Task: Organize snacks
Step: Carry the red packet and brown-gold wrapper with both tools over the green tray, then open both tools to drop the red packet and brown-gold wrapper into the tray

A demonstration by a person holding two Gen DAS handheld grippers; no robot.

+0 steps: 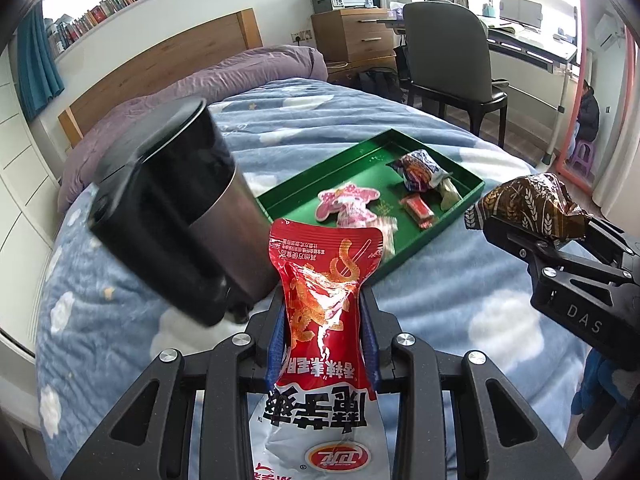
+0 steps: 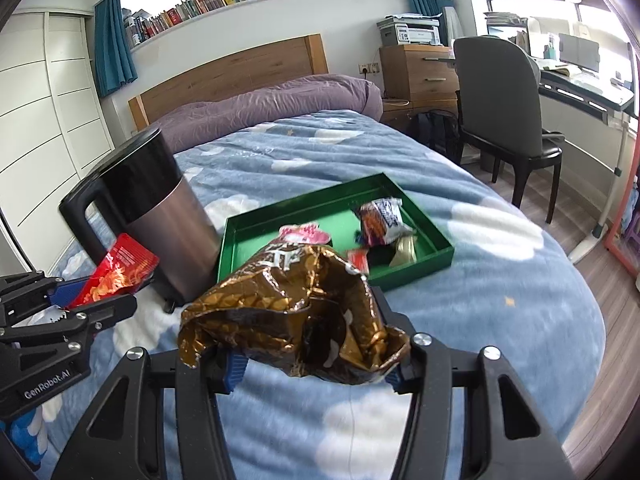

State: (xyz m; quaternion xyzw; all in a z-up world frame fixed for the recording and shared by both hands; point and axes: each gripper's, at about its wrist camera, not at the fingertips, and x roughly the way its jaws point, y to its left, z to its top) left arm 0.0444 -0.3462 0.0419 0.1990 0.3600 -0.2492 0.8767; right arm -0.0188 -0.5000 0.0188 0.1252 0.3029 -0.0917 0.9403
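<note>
My left gripper (image 1: 325,322) is shut on a red and white snack packet (image 1: 326,280), held above the blue bedspread in front of the bin; the gripper also shows in the right wrist view (image 2: 100,300). My right gripper (image 2: 308,354) is shut on a crumpled brown foil snack bag (image 2: 296,312), held above the bed short of the tray; the bag shows in the left wrist view (image 1: 528,204). A green tray (image 1: 312,178) lies on the bed with a pink packet (image 1: 344,200), a small red packet (image 1: 418,210) and a blue-orange packet (image 1: 418,168) in it.
A steel bin with a black lid (image 1: 180,208) stands on the bed left of the tray, also in the right wrist view (image 2: 156,208). A purple duvet (image 2: 272,108) and wooden headboard lie behind. A chair (image 2: 504,108), drawers and desk stand to the right.
</note>
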